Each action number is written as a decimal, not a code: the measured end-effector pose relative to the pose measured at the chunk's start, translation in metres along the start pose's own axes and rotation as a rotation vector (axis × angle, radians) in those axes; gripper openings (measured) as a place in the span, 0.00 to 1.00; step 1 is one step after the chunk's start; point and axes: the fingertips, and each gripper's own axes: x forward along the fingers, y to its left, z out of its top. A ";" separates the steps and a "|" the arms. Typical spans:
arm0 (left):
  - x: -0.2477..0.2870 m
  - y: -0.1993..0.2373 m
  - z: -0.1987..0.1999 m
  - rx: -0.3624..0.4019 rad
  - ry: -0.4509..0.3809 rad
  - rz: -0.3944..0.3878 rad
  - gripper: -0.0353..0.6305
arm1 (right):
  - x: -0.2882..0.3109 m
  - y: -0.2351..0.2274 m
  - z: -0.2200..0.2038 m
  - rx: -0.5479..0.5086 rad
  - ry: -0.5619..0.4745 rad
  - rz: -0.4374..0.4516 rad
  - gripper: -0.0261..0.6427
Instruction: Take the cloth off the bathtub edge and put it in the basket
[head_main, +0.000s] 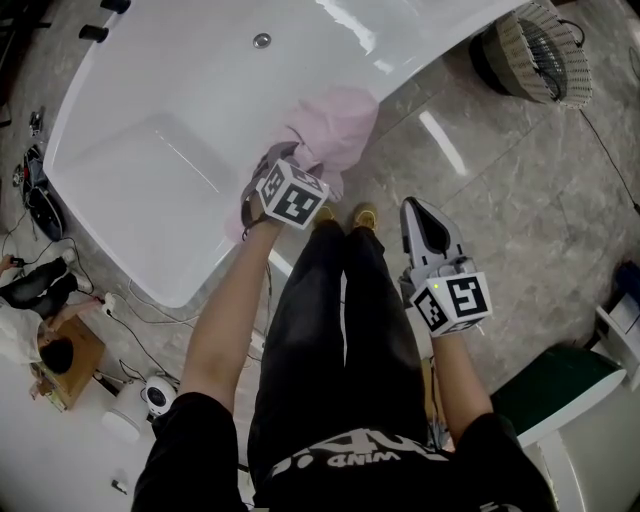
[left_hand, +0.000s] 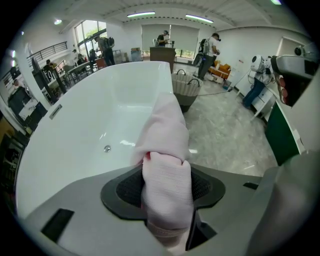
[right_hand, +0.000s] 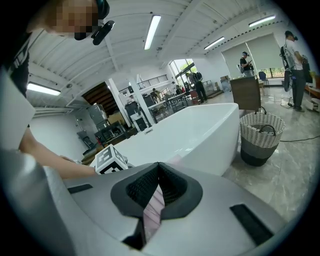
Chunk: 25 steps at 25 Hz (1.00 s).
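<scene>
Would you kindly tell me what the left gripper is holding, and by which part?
The left gripper holds the pink cloth, pinched by a bunched fold at its near end; the rest lies over the bathtub edge.

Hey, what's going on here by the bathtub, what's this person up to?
A person stands beside the white bathtub with a gripper in each hand. The left gripper is clamped on the pink cloth, which is bunched between its pads and draped over the tub's edge. The right gripper hangs over the floor, jaws together. The woven basket stands past the tub's end, and the cloth isn't in it yet.
</scene>
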 end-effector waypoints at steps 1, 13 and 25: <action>-0.003 -0.001 0.001 -0.005 -0.003 -0.002 0.40 | 0.001 0.000 -0.001 0.001 0.001 0.002 0.06; -0.033 -0.001 0.009 -0.094 -0.069 -0.011 0.12 | 0.007 0.004 -0.004 0.006 0.017 0.013 0.06; -0.091 -0.010 0.037 -0.189 -0.177 -0.021 0.12 | -0.009 0.001 0.027 -0.032 0.004 -0.001 0.06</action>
